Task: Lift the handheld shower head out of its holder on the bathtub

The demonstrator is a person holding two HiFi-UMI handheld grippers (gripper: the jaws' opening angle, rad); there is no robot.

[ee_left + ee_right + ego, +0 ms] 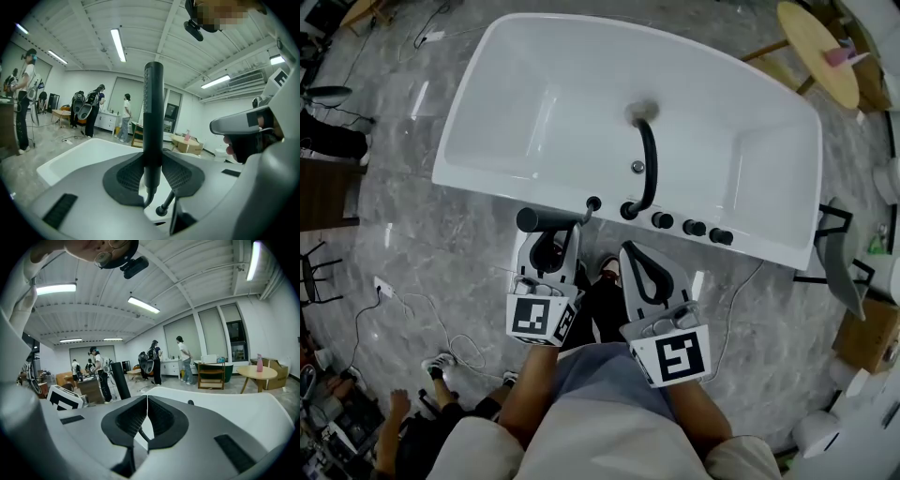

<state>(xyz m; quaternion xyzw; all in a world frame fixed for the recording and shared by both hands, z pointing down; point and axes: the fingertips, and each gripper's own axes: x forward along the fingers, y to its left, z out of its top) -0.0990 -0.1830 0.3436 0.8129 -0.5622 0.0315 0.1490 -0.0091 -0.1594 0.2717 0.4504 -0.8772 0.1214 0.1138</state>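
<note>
The handheld shower head (548,219) is a slim black stick. It lies level over the near rim of the white bathtub (487,183), just left of its small black holder (593,202), and a thin black piece joins the two. My left gripper (565,232) is shut on it. In the left gripper view the shower head (153,117) stands upright between the pads, with the left gripper (153,161) clamped on its lower part and the holder (162,209) just below. My right gripper (629,249) hovers beside it, shut with nothing held. The right gripper view shows this gripper (147,401) with its pads touching.
A curved black faucet (649,159) and three black knobs (694,227) sit on the tub's near rim to the right of the holder. Cables (422,309) trail on the marble floor at the left. A round wooden table (820,47) stands at the far right. People stand in the room beyond.
</note>
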